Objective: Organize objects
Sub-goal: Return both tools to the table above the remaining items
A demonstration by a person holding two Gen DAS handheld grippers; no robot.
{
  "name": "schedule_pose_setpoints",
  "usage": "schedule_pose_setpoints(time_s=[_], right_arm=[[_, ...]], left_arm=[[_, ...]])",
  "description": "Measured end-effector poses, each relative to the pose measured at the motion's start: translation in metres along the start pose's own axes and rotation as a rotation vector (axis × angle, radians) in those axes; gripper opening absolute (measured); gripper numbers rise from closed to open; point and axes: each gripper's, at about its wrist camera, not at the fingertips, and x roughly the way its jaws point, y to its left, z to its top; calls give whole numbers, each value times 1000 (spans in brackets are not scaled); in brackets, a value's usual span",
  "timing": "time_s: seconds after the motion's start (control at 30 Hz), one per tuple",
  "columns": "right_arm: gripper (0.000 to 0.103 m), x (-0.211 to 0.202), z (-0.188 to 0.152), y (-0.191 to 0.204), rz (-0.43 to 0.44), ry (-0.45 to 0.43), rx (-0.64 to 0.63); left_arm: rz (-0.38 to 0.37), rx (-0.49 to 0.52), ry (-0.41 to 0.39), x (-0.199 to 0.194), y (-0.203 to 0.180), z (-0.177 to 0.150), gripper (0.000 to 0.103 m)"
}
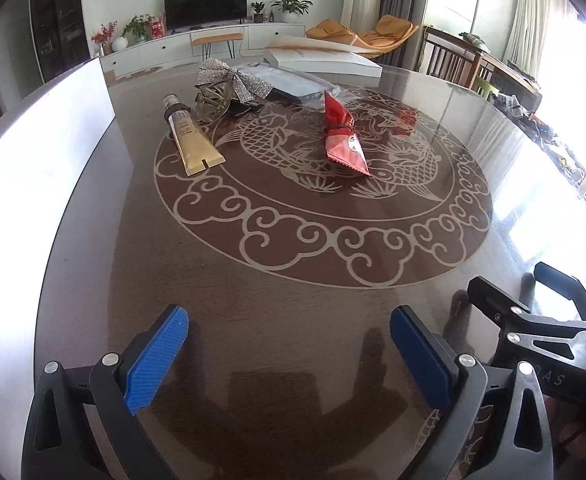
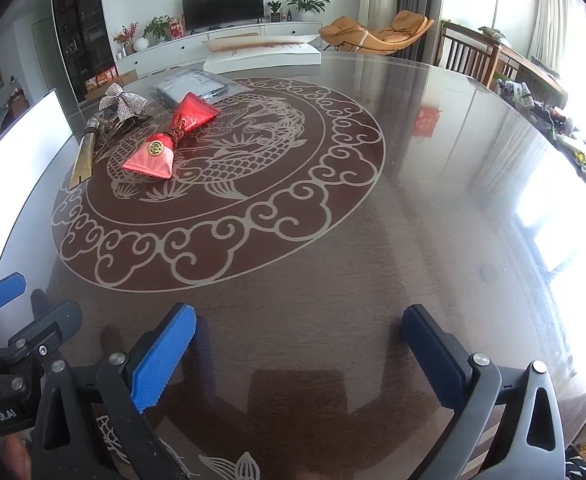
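Note:
A gold tube (image 1: 194, 136) lies on the far left of the round dark table (image 1: 293, 272). Behind it is a glittery silver bow (image 1: 233, 80) on a hair clip. A red twisted candy-shaped packet (image 1: 343, 136) lies near the table's middle. A grey plastic-wrapped flat item (image 1: 293, 82) lies behind them. The same tube (image 2: 83, 154), bow (image 2: 123, 100), red packet (image 2: 173, 136) and grey item (image 2: 193, 86) show in the right wrist view. My left gripper (image 1: 289, 354) is open and empty, low over the near table. My right gripper (image 2: 299, 354) is open and empty beside it.
A white board (image 1: 33, 160) stands along the table's left edge. A white flat box (image 1: 325, 60) lies at the far edge. Wooden chairs (image 1: 453, 56) and a cluttered sideboard are to the right. The right gripper's body (image 1: 553, 320) is close to my left one.

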Motion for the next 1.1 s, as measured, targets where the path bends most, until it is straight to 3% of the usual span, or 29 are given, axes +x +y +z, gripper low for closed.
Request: schedule_pose_setpoints(time_s=[0.13,0.87,1.0,1.1], right_arm=[[103,0,-1,0,1,-7,0],[103,-1,-3,1,-2,-13,4],[103,-2,-4,1,1,-13,2],[103,-2,-4,0,2,-14,2]], left_arm=[[39,34,-9,2,-3,-1,103],[38,41,-18,3,-1,-2,103],[27,67,25,6,5,3,103],[54,24,34,7,22,6,103]])
